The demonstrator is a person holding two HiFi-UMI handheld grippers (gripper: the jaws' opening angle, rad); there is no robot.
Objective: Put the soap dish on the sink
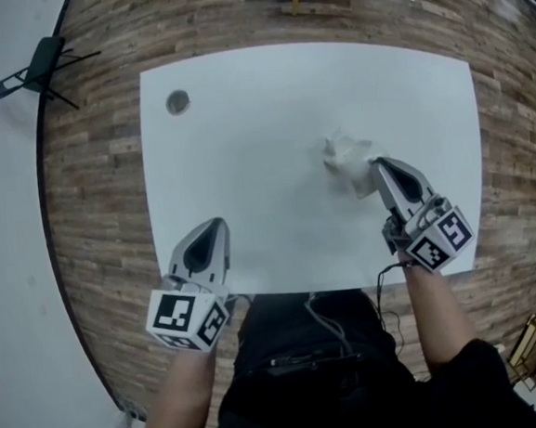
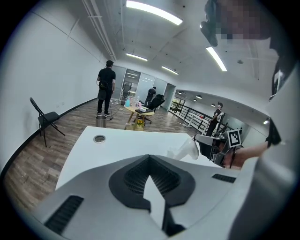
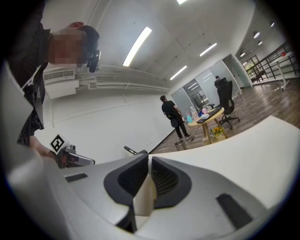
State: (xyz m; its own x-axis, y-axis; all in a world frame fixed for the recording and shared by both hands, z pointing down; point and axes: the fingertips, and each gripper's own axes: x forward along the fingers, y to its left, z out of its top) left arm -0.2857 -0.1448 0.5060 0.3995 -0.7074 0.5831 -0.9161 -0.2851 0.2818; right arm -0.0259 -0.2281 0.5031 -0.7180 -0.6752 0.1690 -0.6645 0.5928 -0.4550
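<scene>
**Right fingers on the soap dish, over the right half of the worktop**

In the head view I see a black folding chair (image 1: pixel 36 68) at far left, standing against a plain white wall (image 1: pixel 9 240). Next to it a brown wood-plank floor (image 1: pixel 98 186) carries a white rectangular worktop (image 1: pixel 268 106). A small round metal insert (image 1: pixel 177 102) sits in the worktop's far left corner. My left gripper (image 1: pixel 215 224) is over the near left edge, its fingers together at the tips with nothing between them. Well to the right, the right gripper (image 1: pixel 376 163) has its fingers closed on a white, thin-walled soap dish (image 1: pixel 345 153). The soap dish is over the right half of the worktop, but I cannot tell whether it touches the surface.

The left gripper view adds the room: ceiling strip lights and a person in black clothes (image 2: pixel 106 89) beside a round metal bin (image 2: pixel 101 121). Further right are a small yellow-topped table (image 2: pixel 137 110) and black railings (image 2: pixel 192 117). It also shows the soap dish from the side, sticking out ahead of the right gripper.

Only the right gripper view shows the grip itself: the dish's pale edge pinched between the dark ribbed pads (image 3: pixel 165 180).
</scene>
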